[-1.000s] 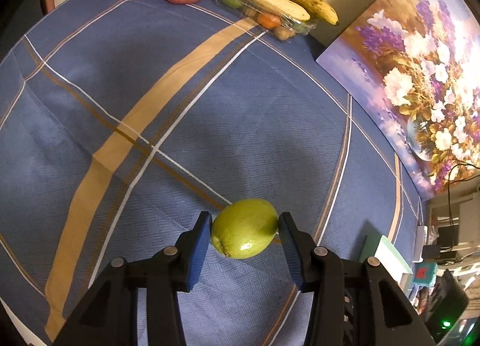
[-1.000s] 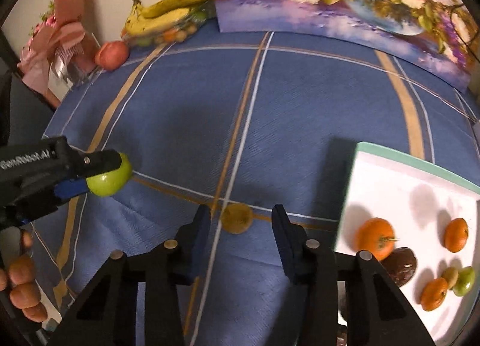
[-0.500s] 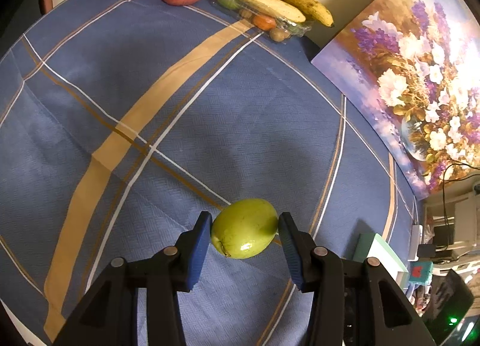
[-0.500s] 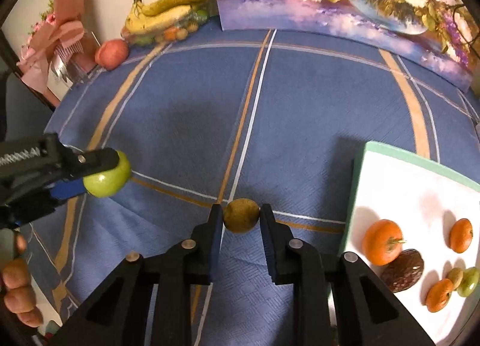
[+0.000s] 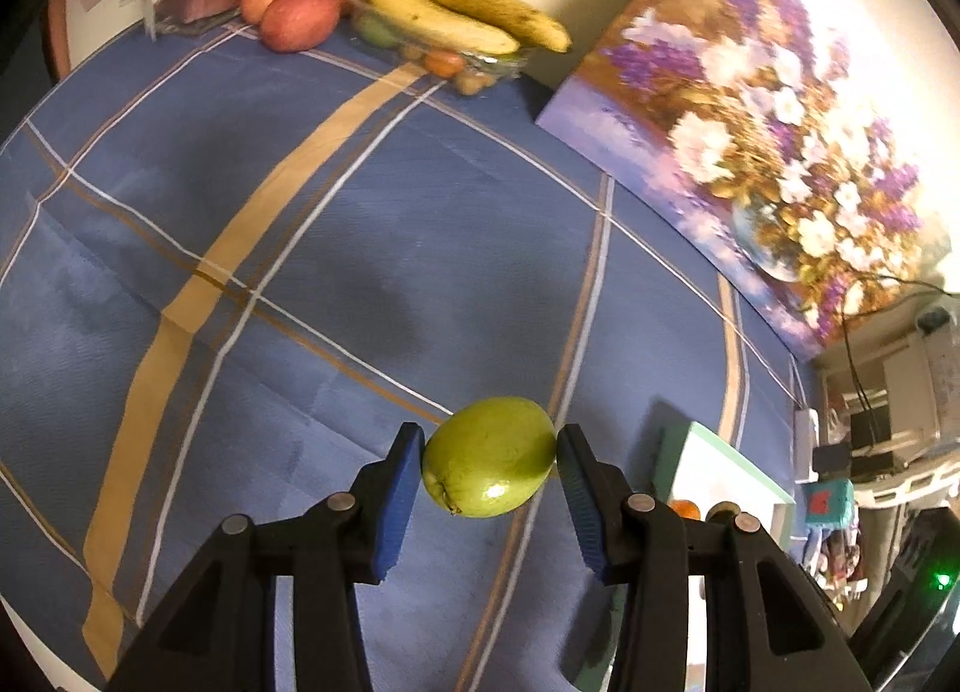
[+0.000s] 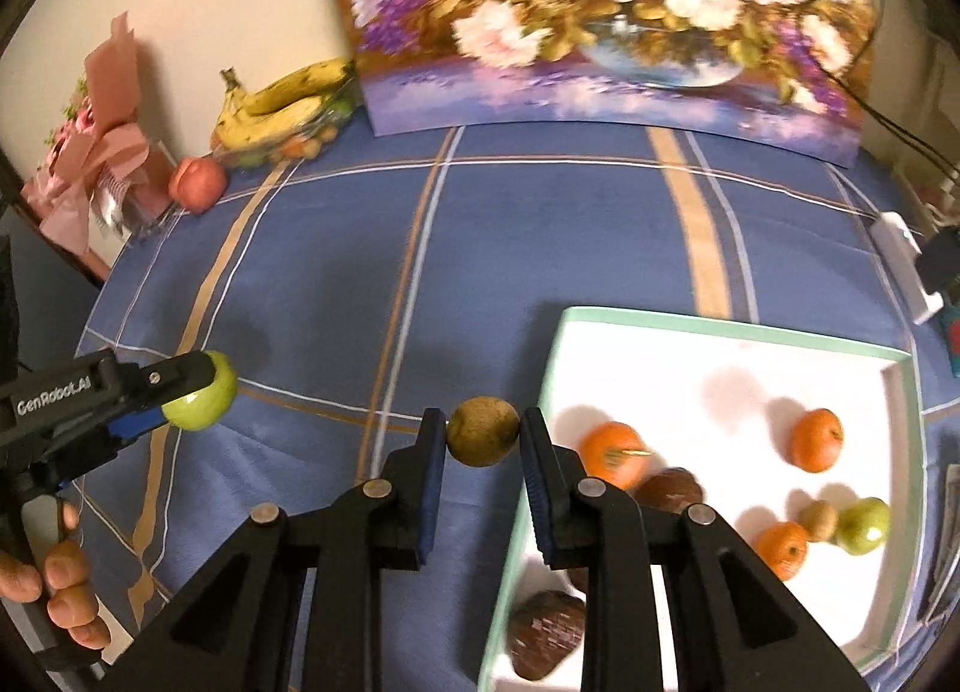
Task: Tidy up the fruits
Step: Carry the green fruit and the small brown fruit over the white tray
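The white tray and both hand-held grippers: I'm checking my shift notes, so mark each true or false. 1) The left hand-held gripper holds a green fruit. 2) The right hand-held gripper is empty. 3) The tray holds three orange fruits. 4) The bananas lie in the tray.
1) True: the left hand-held gripper clamps the green fruit.
2) False: the right hand-held gripper grips a brownish round fruit.
3) True: three orange fruits lie in the white tray.
4) False: the bananas sit by the wall.

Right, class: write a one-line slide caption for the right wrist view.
Right hand-held gripper grips a small brownish fruit beside the white tray of fruit.
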`<state>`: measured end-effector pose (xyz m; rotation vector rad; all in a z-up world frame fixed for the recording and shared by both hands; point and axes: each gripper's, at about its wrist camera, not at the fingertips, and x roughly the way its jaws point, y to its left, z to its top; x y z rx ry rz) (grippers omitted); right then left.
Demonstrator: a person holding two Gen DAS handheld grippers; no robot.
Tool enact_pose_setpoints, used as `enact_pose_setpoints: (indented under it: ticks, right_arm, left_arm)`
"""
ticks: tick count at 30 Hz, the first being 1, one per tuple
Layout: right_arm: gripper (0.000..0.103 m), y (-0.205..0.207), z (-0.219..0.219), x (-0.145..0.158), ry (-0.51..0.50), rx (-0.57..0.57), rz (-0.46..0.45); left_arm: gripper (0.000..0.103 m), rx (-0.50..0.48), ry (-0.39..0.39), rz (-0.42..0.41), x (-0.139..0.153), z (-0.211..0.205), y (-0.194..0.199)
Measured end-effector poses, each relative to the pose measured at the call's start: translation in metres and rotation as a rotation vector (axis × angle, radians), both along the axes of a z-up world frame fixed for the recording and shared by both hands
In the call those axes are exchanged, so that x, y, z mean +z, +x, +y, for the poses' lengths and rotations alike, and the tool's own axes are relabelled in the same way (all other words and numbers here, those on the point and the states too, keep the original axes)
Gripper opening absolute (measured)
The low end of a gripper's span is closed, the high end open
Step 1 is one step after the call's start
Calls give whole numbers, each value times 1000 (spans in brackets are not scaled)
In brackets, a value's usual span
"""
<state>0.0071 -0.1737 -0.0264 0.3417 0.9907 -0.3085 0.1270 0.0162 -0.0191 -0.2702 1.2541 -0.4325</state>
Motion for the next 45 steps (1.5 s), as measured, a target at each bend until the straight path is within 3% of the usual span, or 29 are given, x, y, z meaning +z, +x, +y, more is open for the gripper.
enact_pose_setpoints:
  ticks: [16, 29, 36, 45]
  right_arm:
    - [26, -58, -47, 20, -24, -109, -21]
    - [26, -119, -93, 29, -48, -218, -28]
    - [26, -141, -102, 13, -31, -240, 25]
    - [27, -141, -106, -30, 43, -236, 151]
  left_arm:
    - [48, -224, 18, -82, 29, -72, -65]
    - [48, -377, 52, -76, 27, -122, -117]
    - [48, -455, 95, -42, 8, -141, -145]
    - [48, -516, 164, 40, -25, -154, -164]
